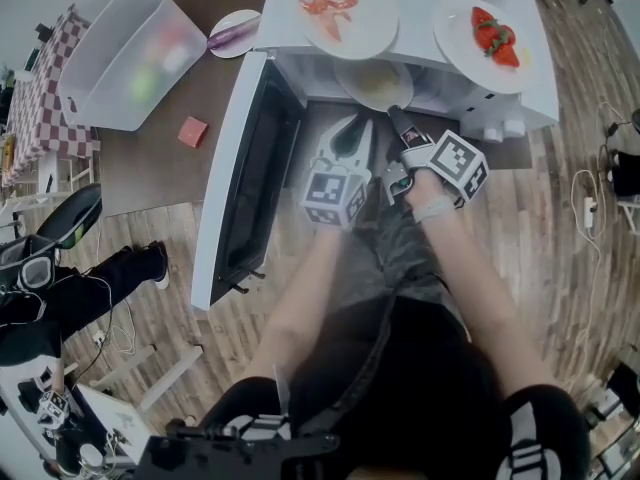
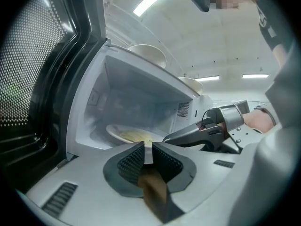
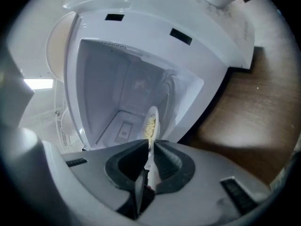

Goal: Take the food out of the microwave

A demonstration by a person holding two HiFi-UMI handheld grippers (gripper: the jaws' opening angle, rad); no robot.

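The white microwave (image 1: 480, 108) stands with its door (image 1: 245, 178) swung wide to the left. Inside lies a white plate of yellow food (image 1: 372, 80), also seen low in the cavity in the left gripper view (image 2: 131, 135). My right gripper (image 1: 397, 111) reaches into the opening and is shut on the plate's near rim. In its own view the right gripper (image 3: 150, 147) has the plate (image 3: 151, 121) edge-on between its pads. My left gripper (image 1: 350, 133) is just before the opening, short of the plate. Its jaws (image 2: 147, 149) stand a narrow slit apart with nothing gripped.
On the microwave's top sit a plate of red food (image 1: 335, 8) and a plate of strawberries (image 1: 495, 38). A clear bin (image 1: 125, 53), a red cube (image 1: 192, 131) and a small plate (image 1: 235, 33) lie on the brown table left. Someone's legs (image 1: 90, 273) are at the left.
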